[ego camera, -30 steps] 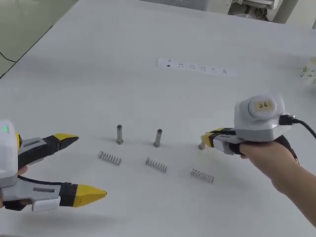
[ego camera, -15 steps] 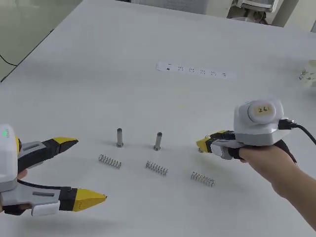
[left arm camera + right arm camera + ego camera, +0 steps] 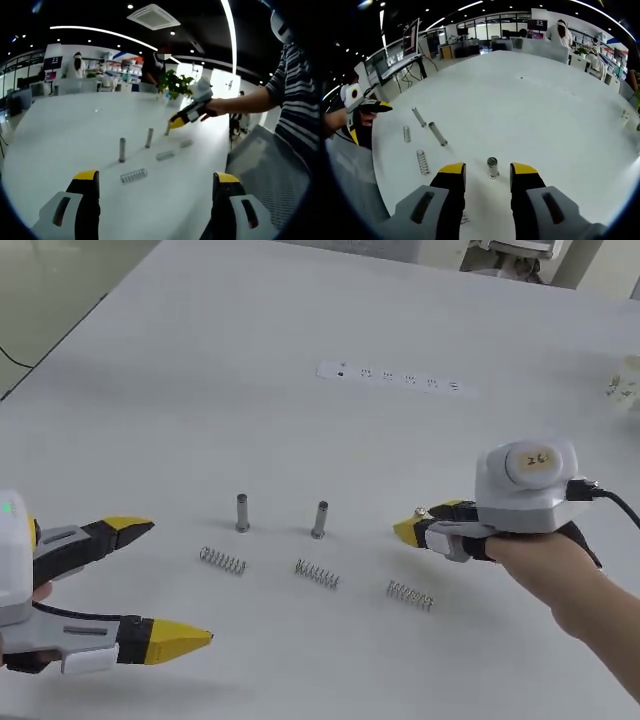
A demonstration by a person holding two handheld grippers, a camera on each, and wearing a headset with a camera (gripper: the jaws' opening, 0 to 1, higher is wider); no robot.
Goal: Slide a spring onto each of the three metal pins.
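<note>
Right gripper (image 3: 405,531) is edging further around the third pin (image 3: 492,168).
Its jaws are standing apart, pin untouched between them; left gripper (image 3: 178,582) is gaping wide; springs (image 3: 317,575) are lying loose on the table (image 3: 300,420).

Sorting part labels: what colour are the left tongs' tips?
The left tongs have yellow tips; head view shows them best.

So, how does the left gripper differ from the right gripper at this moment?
The left gripper has its jaws spread wide; the right gripper has them set narrower. The left gripper has nothing between its jaws; the right gripper has a pin standing between them, not gripped. Both are open.
</note>
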